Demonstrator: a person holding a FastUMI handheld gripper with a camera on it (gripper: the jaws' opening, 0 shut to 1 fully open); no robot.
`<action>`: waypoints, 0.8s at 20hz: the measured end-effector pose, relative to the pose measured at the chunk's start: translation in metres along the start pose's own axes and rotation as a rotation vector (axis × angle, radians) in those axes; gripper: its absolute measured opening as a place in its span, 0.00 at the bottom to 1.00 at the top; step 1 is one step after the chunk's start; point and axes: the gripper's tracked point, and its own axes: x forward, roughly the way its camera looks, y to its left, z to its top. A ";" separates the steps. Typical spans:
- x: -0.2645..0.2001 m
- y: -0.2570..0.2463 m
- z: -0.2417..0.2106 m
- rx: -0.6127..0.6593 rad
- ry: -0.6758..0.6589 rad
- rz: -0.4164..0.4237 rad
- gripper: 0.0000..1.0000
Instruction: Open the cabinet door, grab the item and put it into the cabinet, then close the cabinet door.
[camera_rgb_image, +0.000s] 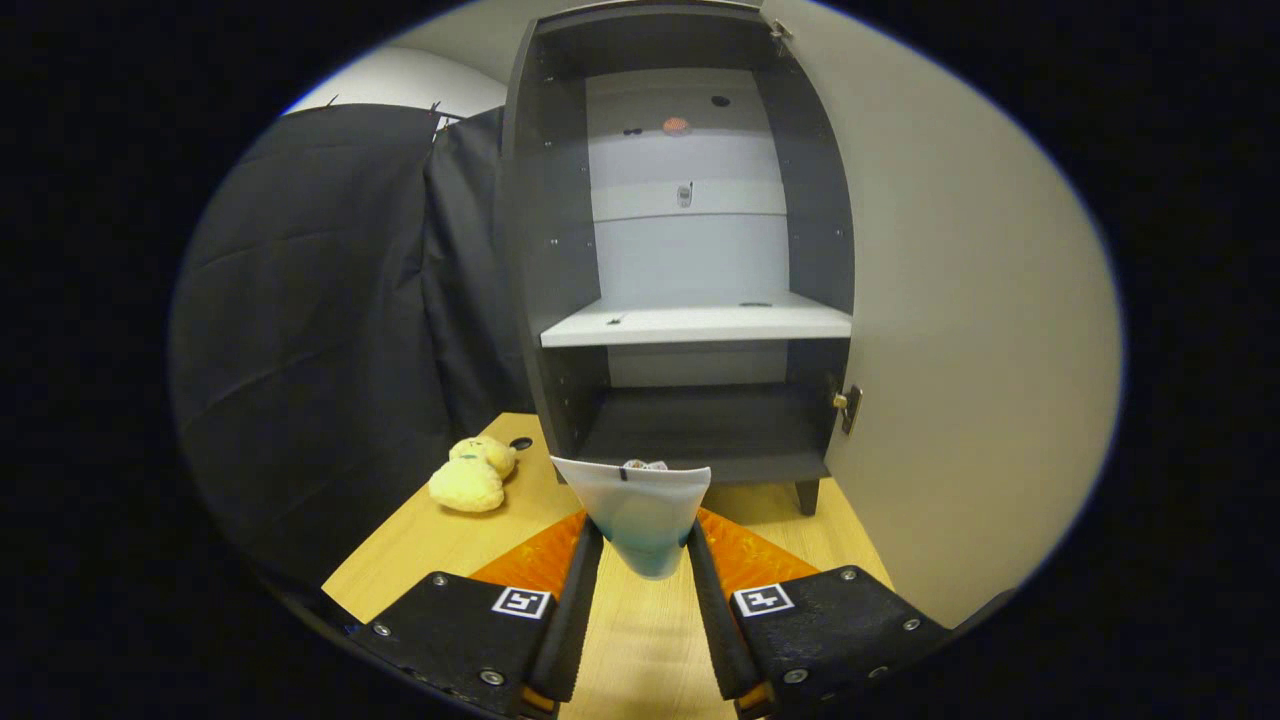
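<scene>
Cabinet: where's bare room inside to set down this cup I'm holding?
The gripper is shut on the cup. The bottom compartment, just beyond the cup, looks bare between its side walls. The white shelf above is also mostly bare, with only small dark marks. On the table, the yellow plush toy crowds the patch beside the cabinet's near corner.

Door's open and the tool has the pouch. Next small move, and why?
Probably ease the tool forward toward the cabinet. Its fingers grip a pale pouch, and the door is swung wide open. The lower compartment sits just beyond the pouch's top edge, and the white shelf is higher, so a short advance, perhaps with a slight lift, should bring the pouch in.
</scene>
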 end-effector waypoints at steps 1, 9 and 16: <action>0.003 -0.001 0.006 -0.001 -0.013 0.000 0.52; 0.027 -0.008 0.047 0.009 -0.093 0.002 0.52; 0.058 -0.017 0.102 0.042 -0.136 -0.005 0.52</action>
